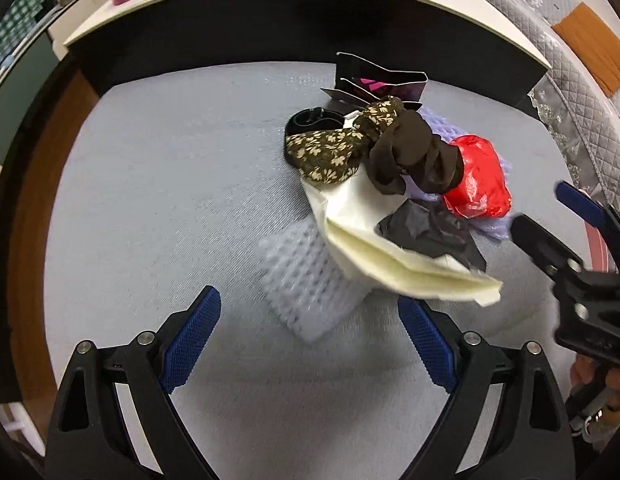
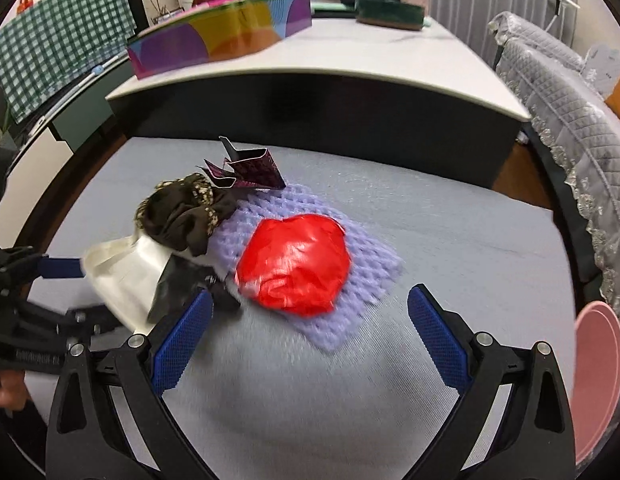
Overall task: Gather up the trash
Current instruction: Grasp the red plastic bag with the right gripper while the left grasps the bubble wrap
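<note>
Glossy crinkled red plastic wrapper (image 2: 296, 266) lies on matt lilac foam netting (image 2: 346, 312); beside it, soft brown cloth scrunchie (image 2: 182, 224).

left tool (image 1: 308, 342) and right tool (image 2: 310, 342) both hover, jaws spread wide.
</note>
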The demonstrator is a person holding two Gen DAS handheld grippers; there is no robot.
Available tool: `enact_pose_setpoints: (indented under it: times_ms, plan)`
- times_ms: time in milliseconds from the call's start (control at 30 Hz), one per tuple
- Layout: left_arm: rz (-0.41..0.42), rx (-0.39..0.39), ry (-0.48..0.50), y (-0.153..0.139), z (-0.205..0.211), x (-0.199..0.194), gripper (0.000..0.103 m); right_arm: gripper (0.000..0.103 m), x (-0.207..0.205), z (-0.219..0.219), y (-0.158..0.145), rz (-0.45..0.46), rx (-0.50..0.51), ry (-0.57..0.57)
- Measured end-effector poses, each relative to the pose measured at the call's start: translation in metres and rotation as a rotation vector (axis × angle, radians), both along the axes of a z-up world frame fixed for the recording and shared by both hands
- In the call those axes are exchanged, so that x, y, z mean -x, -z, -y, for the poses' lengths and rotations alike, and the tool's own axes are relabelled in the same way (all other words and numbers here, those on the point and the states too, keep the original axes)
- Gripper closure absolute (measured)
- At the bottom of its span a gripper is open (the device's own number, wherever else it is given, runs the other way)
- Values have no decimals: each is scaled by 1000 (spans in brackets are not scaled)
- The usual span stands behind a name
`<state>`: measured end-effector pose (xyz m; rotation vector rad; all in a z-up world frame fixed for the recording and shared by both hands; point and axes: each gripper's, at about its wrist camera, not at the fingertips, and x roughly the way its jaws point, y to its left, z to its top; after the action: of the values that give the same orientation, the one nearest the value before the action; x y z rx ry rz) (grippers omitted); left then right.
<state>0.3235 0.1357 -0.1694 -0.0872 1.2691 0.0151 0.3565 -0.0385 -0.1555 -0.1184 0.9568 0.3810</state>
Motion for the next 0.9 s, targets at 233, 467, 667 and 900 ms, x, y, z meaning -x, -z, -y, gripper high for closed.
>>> enact_pose_setpoints:
  times_ms: [233,467,667,900]
  plan:
    - [-26,-10,-2,16,-5,-18,16,7,-12,-14,20,-26,15,-21]
    - [-45,-5,-9,23,-9,-26,16,7,-20,-20,28,-32,2,-30]
    - [-68,93,-37,21,-22,-26,50,28,-19,-24,29,-38,-26,-39]
    - [-48,146,-71,6,-34,-20,92,31,-7,-13,15,-27,-80,-51]
